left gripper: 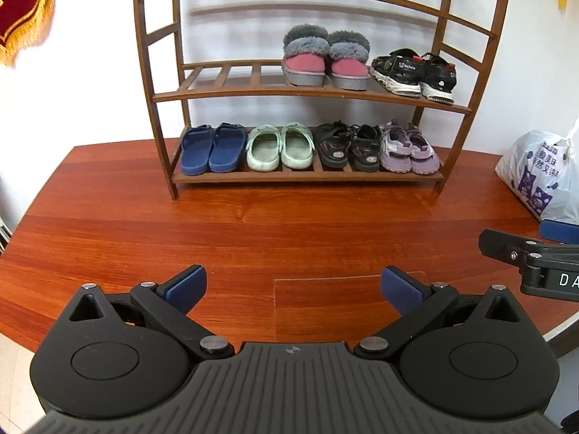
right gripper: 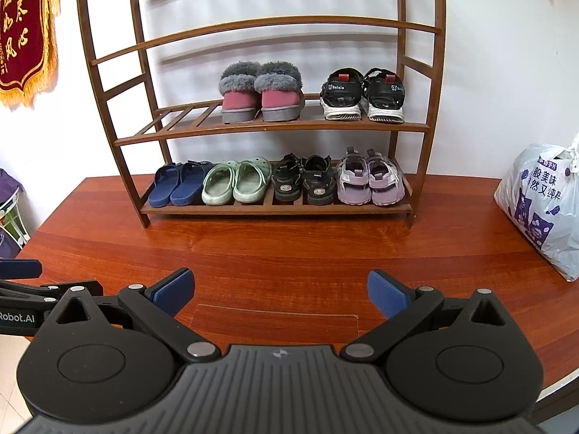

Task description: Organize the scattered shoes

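While both sets of jaws stand spread wide with nothing between them, the left gripper (left gripper: 293,287) and right gripper (right gripper: 281,291) hover side by side over the near part of the red-brown bench (left gripper: 253,231). In the left wrist view the right gripper's arm enters at 3 o'clock; in the right wrist view the left gripper's arm enters at 9 o'clock.

At 12 o'clock from both grippers, a wooden shoe rack (right gripper: 271,124) stands on the bench against the white wall.
- Lower shelf, left to right: blue slides (right gripper: 177,184), pale green clogs (right gripper: 237,181), black sandals (right gripper: 302,181), lilac sandals (right gripper: 369,181). Pairs stand just beside one another.
- Middle shelf: pink slippers with grey fur cuffs (right gripper: 262,92), then black-and-white sandals (right gripper: 362,96); the left part of this shelf is bare.

At 2 o'clock, a white plastic bag (right gripper: 542,199) rests on the bench. At 10 o'clock, a red banner with gold fringe (right gripper: 25,32) hangs on the wall.
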`<state>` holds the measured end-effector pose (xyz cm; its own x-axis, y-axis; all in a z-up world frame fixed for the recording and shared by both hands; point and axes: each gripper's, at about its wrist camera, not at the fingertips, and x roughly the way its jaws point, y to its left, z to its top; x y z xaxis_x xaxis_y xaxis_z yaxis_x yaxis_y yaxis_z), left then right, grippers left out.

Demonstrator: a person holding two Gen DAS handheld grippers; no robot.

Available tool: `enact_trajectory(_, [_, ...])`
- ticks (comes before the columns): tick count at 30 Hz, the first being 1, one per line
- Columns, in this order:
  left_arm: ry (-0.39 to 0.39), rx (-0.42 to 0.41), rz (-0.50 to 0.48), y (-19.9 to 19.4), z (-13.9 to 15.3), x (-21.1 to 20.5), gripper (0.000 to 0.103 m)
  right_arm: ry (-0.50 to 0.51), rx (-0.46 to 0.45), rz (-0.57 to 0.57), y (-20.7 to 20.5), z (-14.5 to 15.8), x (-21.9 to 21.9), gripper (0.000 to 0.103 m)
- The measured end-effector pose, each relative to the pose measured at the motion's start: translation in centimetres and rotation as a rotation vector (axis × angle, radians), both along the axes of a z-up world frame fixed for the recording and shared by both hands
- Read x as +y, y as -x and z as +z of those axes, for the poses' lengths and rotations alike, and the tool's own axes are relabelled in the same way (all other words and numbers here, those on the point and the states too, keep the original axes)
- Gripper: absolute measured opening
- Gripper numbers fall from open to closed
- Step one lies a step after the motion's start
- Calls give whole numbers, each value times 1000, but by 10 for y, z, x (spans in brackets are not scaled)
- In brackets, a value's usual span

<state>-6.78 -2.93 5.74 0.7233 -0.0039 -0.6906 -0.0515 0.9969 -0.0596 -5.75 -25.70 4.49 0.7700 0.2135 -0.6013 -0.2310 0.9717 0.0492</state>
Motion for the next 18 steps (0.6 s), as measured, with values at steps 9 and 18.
enact_trajectory(9, [-21,5,29,-3,0,-1,103,4,9,18,-6,-3,-4,102])
enact_trajectory(18, [-30,-29,49,-7,5,-4,103,-8,-7,5,-12,-2,-9,102])
